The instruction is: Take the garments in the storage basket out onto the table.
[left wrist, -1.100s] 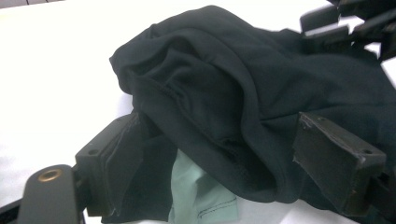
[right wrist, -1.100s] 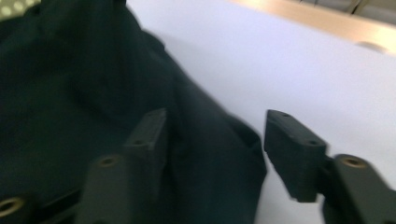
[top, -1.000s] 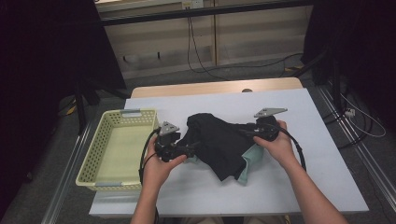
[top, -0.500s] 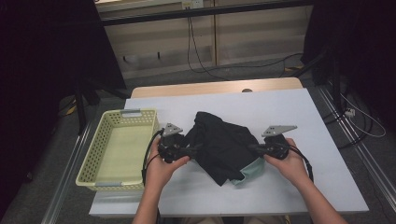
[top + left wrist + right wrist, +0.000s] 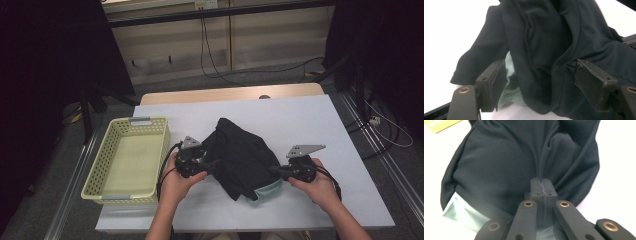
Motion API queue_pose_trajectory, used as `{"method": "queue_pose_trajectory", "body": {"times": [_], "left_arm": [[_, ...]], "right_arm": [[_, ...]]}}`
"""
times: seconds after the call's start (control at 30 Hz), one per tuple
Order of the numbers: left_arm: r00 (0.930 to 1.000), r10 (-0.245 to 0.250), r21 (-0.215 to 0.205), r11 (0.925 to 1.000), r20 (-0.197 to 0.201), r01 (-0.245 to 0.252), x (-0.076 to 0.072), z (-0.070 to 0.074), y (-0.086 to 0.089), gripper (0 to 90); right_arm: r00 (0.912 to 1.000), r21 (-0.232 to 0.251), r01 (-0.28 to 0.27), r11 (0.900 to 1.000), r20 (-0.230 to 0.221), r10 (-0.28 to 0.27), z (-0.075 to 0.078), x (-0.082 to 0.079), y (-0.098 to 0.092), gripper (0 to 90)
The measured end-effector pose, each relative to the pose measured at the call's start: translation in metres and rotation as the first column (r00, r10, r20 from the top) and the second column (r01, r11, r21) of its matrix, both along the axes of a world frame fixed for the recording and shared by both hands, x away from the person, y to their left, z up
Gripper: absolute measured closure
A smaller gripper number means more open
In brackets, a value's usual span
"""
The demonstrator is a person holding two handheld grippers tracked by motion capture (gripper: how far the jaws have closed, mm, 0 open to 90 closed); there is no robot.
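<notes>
A black garment (image 5: 240,155) with a pale green inner part (image 5: 267,191) lies crumpled on the white table (image 5: 300,120). My left gripper (image 5: 212,164) is at the garment's left edge. In the left gripper view its jaws (image 5: 544,85) stand apart with a hanging fold of the black garment (image 5: 549,50) between them. They have just been closing and the pads do not press it. My right gripper (image 5: 274,170) is at the garment's near right edge. In the right gripper view it (image 5: 543,185) is shut on a thin ridge of the black garment (image 5: 499,165).
A pale yellow lattice basket (image 5: 95,180) stands at the table's left side, close to my left hand. Bare white table lies behind and to the right of the garment. Cables run over the floor beyond the table's far edge.
My right gripper has come toward the near edge with the garment's right side, and its jaws have shut on the cloth. The garment now lies drawn nearer. The left hand has stayed put.
</notes>
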State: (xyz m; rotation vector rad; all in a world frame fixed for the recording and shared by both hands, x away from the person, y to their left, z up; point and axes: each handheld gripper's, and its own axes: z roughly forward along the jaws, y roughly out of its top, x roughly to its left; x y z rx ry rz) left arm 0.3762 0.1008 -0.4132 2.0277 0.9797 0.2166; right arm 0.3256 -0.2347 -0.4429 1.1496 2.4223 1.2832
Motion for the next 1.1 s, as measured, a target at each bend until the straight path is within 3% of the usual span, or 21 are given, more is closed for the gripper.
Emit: {"method": "queue_pose_trajectory", "body": {"times": [0.2,0.33,0.43,0.57,0.63,0.7,0.77,0.9,1.1], "left_arm": [[0.9992,0.004,0.003,1.0000,-0.039,-0.004,0.002,-0.004,0.001,40.6],[0.9992,-0.010,0.020,0.9997,-0.040,0.010,0.000,-0.002,-0.001,55.1],[0.9990,-0.015,0.025,0.9996,-0.043,0.016,-0.001,-0.002,-0.002,65.8],[0.9976,-0.019,0.017,0.9996,-0.067,0.021,0.000,0.000,-0.002,79.0],[0.9976,-0.015,0.021,0.9996,-0.067,0.017,0.000,0.002,-0.002,81.8],[0.9963,-0.024,0.014,0.9996,-0.083,0.025,0.000,0.003,-0.002,86.1],[0.9961,-0.030,0.022,0.9993,-0.083,0.032,-0.001,0.005,-0.002,88.2],[0.9959,-0.034,0.022,0.9991,-0.084,0.036,-0.001,0.005,-0.003,88.5],[0.9948,-0.047,0.023,0.9985,-0.091,0.049,-0.002,0.007,-0.002,88.7]], "right_arm": [[0.9984,0.014,-0.052,0.999,-0.021,0.052,-0.003,-0.009,0.011,90.0],[0.9990,0.003,-0.044,0.999,0.007,0.044,-0.002,-0.010,0.011,89.6],[0.9990,-0.007,-0.009,1.000,0.043,0.009,0.001,-0.006,0.009,80.6],[0.9941,-0.015,0.049,0.999,0.097,-0.047,0.009,0.006,0.007,59.6],[0.9878,-0.018,0.097,0.995,0.124,-0.094,0.012,0.014,0.007,44.6],[0.9835,-0.031,0.117,0.993,0.142,-0.112,0.014,0.023,0.007,42.8],[0.9783,-0.033,0.149,0.988,0.150,-0.143,0.015,0.032,0.008,34.6],[0.9675,-0.019,0.189,0.982,0.175,-0.183,0.020,0.051,0.011,29.0],[0.9616,-0.048,0.212,0.976,0.188,-0.200,0.025,0.075,0.017,26.9]]}}
